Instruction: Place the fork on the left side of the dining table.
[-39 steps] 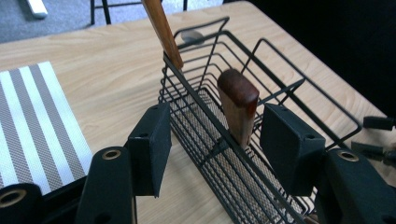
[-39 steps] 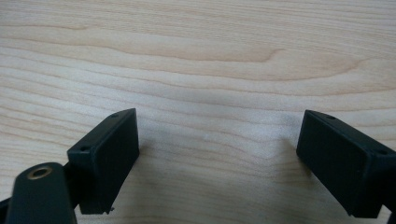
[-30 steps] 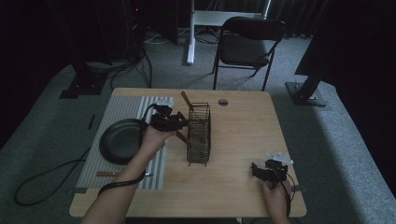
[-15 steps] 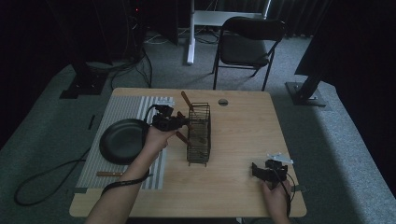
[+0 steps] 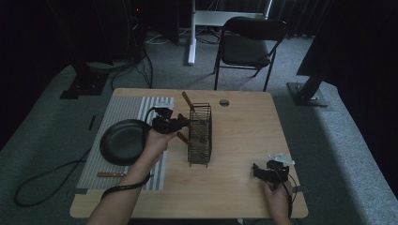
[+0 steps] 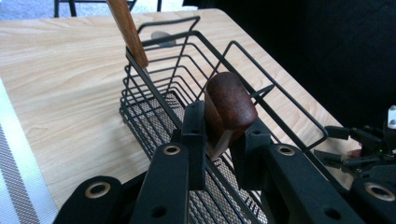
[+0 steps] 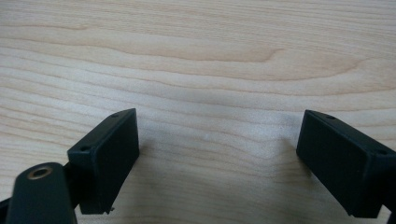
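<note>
At the lower right of the high view, the right gripper [image 5: 261, 170] rests on the table [image 5: 244, 187], jaws wide and empty. Mid-frame, the left gripper [image 6: 219, 140] clamps a dark, rounded wooden handle [image 6: 229, 105] over the wire basket [image 5: 199, 136]. A second, lighter handle [image 6: 128, 30] leans at the basket's far end. One pan [image 5: 123, 141] and one knife [image 5: 111, 174] lie on the striped mat [image 5: 122, 108] at left.

High view: fixed overhead, facing forward and down, whole wooden table [image 5: 244, 140] mid-frame. Left gripper view: close, aimed along its jaws at the wire basket [image 6: 187, 88], also centre of high view. Right gripper view: very near, pointed down at bare tabletop.
</note>
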A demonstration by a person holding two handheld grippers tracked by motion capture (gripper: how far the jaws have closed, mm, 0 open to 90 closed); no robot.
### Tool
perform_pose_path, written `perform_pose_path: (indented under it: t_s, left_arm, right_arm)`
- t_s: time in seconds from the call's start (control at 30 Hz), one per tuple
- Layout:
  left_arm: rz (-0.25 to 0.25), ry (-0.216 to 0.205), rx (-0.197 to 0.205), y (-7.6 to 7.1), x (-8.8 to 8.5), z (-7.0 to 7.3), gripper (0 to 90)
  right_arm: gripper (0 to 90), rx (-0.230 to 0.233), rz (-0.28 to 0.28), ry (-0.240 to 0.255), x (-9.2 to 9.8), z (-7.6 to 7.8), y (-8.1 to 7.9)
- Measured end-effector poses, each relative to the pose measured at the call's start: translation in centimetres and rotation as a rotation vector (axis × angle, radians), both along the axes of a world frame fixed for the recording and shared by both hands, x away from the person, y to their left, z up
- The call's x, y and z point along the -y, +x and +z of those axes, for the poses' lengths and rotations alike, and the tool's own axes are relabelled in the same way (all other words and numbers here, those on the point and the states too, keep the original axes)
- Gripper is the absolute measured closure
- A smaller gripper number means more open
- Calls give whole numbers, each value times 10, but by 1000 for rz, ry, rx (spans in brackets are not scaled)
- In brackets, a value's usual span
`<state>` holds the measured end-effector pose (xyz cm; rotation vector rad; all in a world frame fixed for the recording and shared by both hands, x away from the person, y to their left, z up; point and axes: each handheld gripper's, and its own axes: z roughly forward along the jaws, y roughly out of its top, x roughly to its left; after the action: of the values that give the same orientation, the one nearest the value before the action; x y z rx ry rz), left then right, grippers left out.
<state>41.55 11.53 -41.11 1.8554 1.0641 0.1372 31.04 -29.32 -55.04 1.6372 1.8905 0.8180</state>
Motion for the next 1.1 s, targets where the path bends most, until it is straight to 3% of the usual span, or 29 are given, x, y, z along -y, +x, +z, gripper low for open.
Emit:
perform_pose_path:
  t_s: [0.27,0.53,1.1]
  left_arm:
    - [10,-28,29,-5,-9,14,771]
    - [-10,-26,60,-13,-15,33,776]
    - [-7,-44,146,-30,-29,83,806]
  right_arm:
    - [127,0,0,0,0,0,0]
    - [127,0,0,0,0,0,0]
    - [127,1,0,0,0,0,0]
